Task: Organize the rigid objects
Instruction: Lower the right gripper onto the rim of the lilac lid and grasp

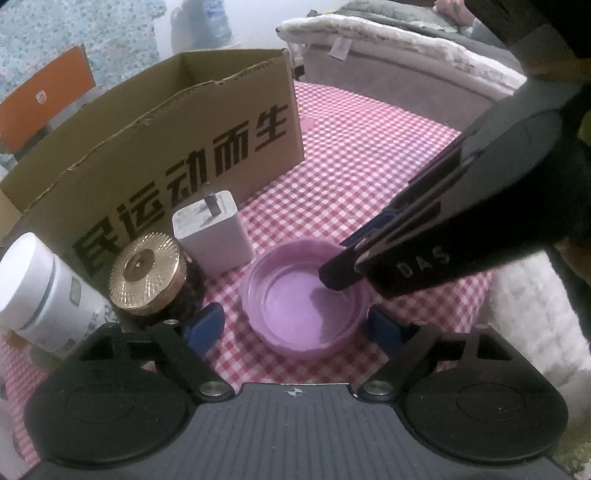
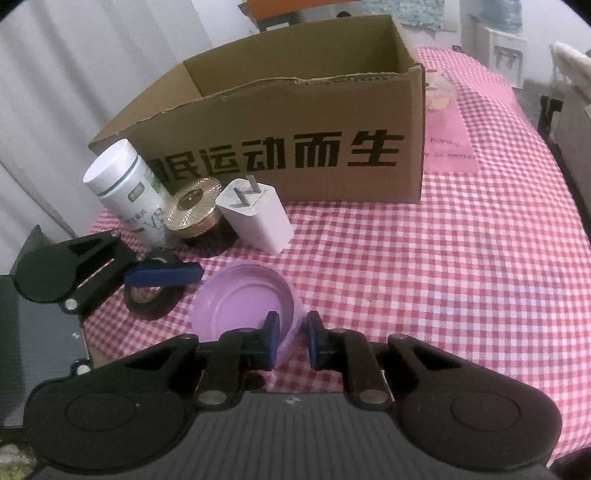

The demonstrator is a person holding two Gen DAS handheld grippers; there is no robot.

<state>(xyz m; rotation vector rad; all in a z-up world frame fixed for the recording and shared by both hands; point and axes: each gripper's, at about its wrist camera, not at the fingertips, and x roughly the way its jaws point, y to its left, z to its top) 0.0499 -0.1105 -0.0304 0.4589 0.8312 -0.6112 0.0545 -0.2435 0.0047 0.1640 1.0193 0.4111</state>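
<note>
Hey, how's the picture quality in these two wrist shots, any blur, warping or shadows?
Left wrist view: fisheye bends the cardboard box; the white bottle at the edge looks soft; a shadow falls inside the purple lid. Right wrist view: fairly sharp, dim, with dark corners.

Dim indoor light, soft shadows, slight blur, strong fisheye bending at edges

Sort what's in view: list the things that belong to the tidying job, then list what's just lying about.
Job:
pink lid, its rim gripped by the right gripper
left gripper, jaws open around the lid
white charger
gold-capped jar
white bottle
black tape roll
cardboard box

Lying about:
checked tablecloth
orange chair
water bottle
</note>
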